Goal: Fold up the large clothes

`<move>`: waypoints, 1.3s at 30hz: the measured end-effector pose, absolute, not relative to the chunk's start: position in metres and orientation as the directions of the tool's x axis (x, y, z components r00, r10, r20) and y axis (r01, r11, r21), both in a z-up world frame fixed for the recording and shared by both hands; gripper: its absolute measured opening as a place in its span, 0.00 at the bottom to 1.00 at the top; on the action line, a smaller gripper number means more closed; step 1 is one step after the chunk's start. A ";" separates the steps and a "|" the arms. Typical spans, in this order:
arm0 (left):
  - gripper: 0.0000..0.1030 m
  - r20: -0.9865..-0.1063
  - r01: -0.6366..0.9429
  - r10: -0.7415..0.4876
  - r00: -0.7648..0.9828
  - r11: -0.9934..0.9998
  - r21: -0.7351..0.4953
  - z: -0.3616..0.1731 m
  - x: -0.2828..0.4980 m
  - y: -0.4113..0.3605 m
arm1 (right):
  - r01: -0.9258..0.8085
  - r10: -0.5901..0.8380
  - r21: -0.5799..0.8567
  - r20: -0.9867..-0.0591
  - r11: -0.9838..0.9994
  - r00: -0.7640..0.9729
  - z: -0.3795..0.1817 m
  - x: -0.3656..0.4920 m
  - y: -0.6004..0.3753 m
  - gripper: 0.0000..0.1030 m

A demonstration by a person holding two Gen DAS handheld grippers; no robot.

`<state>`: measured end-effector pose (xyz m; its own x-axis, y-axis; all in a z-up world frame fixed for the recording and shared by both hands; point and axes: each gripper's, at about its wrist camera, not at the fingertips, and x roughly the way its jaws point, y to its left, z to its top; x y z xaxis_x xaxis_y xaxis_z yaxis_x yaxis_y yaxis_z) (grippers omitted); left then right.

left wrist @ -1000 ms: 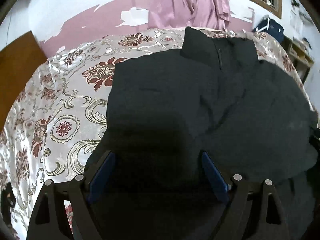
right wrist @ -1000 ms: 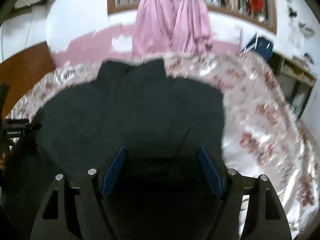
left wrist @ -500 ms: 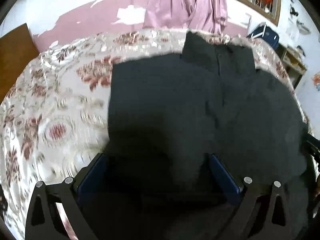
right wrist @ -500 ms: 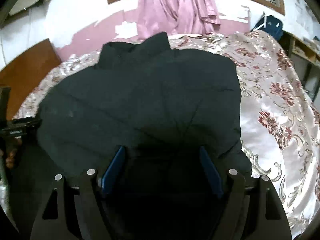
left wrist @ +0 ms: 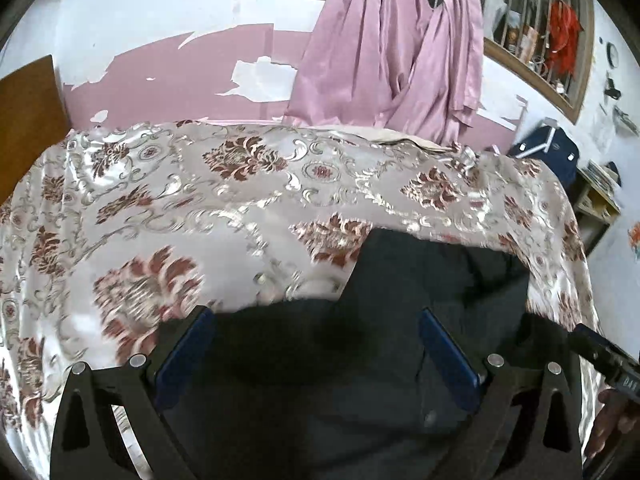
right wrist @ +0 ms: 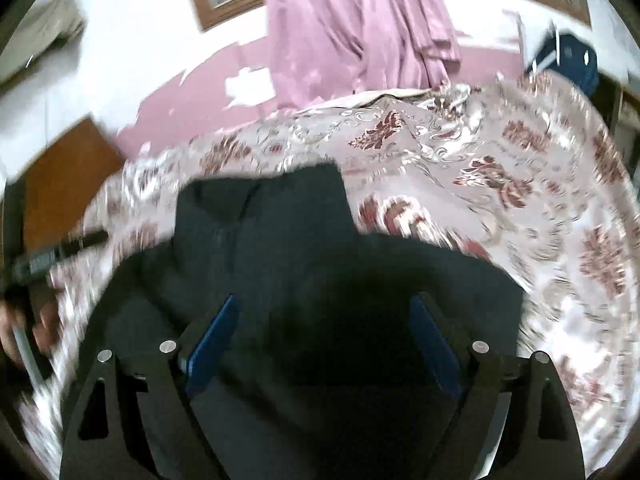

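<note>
1. Dark garment lies on the bed with its floral cover, the collar end toward the pink curtain; the body fills the near part of both views.
2. Left gripper spread wide, jaws having just opened; cloth lies below and between the pads, not pinched.
3. Right gripper likewise spread and just widening, nothing clamped (right view is blurred).
4. Judged step: between folds, with both grippers free over the garment.
5. Next move calls for finding an edge or corner and pinching a single layer.
6. Writing: small lettering on the other gripper's body in each view, too small to read.
</note>
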<state>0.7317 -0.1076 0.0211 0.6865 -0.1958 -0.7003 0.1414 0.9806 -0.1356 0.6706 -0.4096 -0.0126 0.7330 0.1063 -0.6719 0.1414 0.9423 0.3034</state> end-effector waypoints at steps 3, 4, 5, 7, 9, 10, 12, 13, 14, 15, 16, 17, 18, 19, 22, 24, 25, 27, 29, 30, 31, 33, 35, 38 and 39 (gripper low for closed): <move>1.00 -0.709 0.076 -0.142 0.690 0.989 -0.124 0.016 0.745 -0.127 | 0.185 0.135 0.385 -0.668 0.904 0.732 -0.016 0.707 -0.414 0.81; 1.00 -0.711 0.077 -0.147 0.688 0.988 -0.131 0.015 0.748 -0.131 | 0.196 0.135 0.396 -0.667 0.897 0.732 -0.019 0.713 -0.413 0.80; 1.00 -0.713 0.077 -0.152 0.685 0.988 -0.137 0.012 0.751 -0.135 | 0.209 0.136 0.406 -0.672 0.890 0.728 -0.022 0.724 -0.412 0.80; 0.99 -0.719 0.059 -0.118 0.685 0.993 -0.107 0.004 0.759 -0.144 | 0.215 0.135 0.399 -0.687 0.891 0.714 -0.027 0.739 -0.407 0.76; 0.96 -0.719 0.056 -0.089 0.689 0.996 -0.070 -0.001 0.768 -0.150 | 0.226 0.115 0.374 -0.701 0.899 0.704 -0.033 0.749 -0.403 0.70; 0.86 -0.714 0.049 -0.074 0.696 0.997 -0.056 -0.001 0.771 -0.152 | 0.233 0.107 0.367 -0.707 0.901 0.699 -0.034 0.755 -0.403 0.61; 0.61 -0.701 0.032 -0.053 0.711 0.999 -0.043 -0.001 0.777 -0.154 | 0.249 0.094 0.360 -0.715 0.899 0.693 -0.042 0.766 -0.401 0.52; 0.43 -0.701 0.026 -0.054 0.711 0.998 -0.050 -0.001 0.781 -0.154 | 0.253 0.094 0.363 -0.715 0.897 0.693 -0.041 0.771 -0.405 0.48; 0.36 -0.708 0.036 -0.076 0.702 0.997 -0.071 -0.002 0.783 -0.154 | 0.265 0.088 0.367 -0.714 0.892 0.694 -0.044 0.774 -0.406 0.35; 0.15 -0.710 0.062 -0.110 0.695 0.994 -0.093 -0.002 0.784 -0.155 | 0.275 0.082 0.370 -0.713 0.888 0.697 -0.044 0.774 -0.408 0.28; 0.02 -0.710 0.080 -0.123 0.694 0.992 -0.094 -0.002 0.783 -0.156 | 0.279 0.079 0.376 -0.707 0.883 0.703 -0.045 0.772 -0.409 0.22; 0.02 -0.705 0.089 -0.121 0.699 0.993 -0.082 0.000 0.779 -0.157 | 0.274 0.082 0.388 -0.693 0.880 0.716 -0.044 0.767 -0.410 0.15; 0.02 -0.697 0.096 -0.121 0.707 0.993 -0.075 0.002 0.775 -0.157 | 0.269 0.081 0.393 -0.679 0.879 0.730 -0.042 0.760 -0.411 0.11; 0.02 -0.685 0.104 -0.127 0.718 0.992 -0.074 0.006 0.769 -0.154 | 0.260 0.084 0.401 -0.665 0.879 0.742 -0.039 0.753 -0.411 0.09; 0.01 -0.642 0.106 -0.147 0.752 0.989 -0.103 0.017 0.748 -0.137 | 0.203 0.100 0.397 -0.623 0.895 0.776 -0.027 0.725 -0.409 0.07; 0.01 -0.622 0.112 -0.159 0.767 0.987 -0.115 0.023 0.733 -0.120 | 0.158 0.104 0.368 -0.599 0.916 0.794 -0.020 0.699 -0.405 0.06; 0.01 -0.618 0.117 -0.165 0.769 0.986 -0.117 0.025 0.726 -0.112 | 0.135 0.103 0.346 -0.591 0.929 0.800 -0.016 0.686 -0.402 0.06; 0.01 -0.618 0.139 -0.174 0.766 0.985 -0.105 0.026 0.713 -0.098 | 0.105 0.105 0.315 -0.582 0.943 0.806 -0.012 0.666 -0.400 0.05; 0.01 -0.631 0.156 -0.175 0.756 0.984 -0.086 0.021 0.703 -0.085 | 0.079 0.097 0.270 -0.583 0.960 0.806 -0.011 0.646 -0.398 0.05; 0.01 -0.644 0.170 -0.176 0.744 0.983 -0.072 0.016 0.698 -0.079 | 0.069 0.093 0.250 -0.583 0.966 0.807 -0.011 0.639 -0.396 0.04; 0.01 -0.649 0.180 -0.179 0.740 0.982 -0.066 0.013 0.694 -0.076 | 0.059 0.089 0.230 -0.585 0.971 0.806 -0.011 0.632 -0.395 0.04; 0.02 -0.639 0.252 -0.271 0.719 0.960 -0.124 0.009 0.686 -0.067 | 0.043 0.071 0.174 -0.596 0.984 0.800 -0.017 0.616 -0.391 0.03; 0.02 -0.617 0.285 -0.330 0.714 0.943 -0.174 0.010 0.676 -0.060 | 0.033 0.065 0.150 -0.603 0.988 0.795 -0.021 0.606 -0.390 0.03; 0.02 -0.577 0.339 -0.399 0.713 0.916 -0.214 0.015 0.662 -0.056 | 0.019 0.044 0.096 -0.608 0.995 0.792 -0.031 0.589 -0.386 0.03; 0.02 -0.563 0.361 -0.420 0.712 0.906 -0.221 0.017 0.658 -0.057 | 0.014 0.037 0.079 -0.614 0.997 0.788 -0.035 0.585 -0.384 0.03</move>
<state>0.6584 -0.0571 0.0170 0.7115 -0.4204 -0.5630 0.3609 0.9061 -0.2206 0.5853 -0.3843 -0.0346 0.7884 0.0373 -0.6141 0.0141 0.9968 0.0787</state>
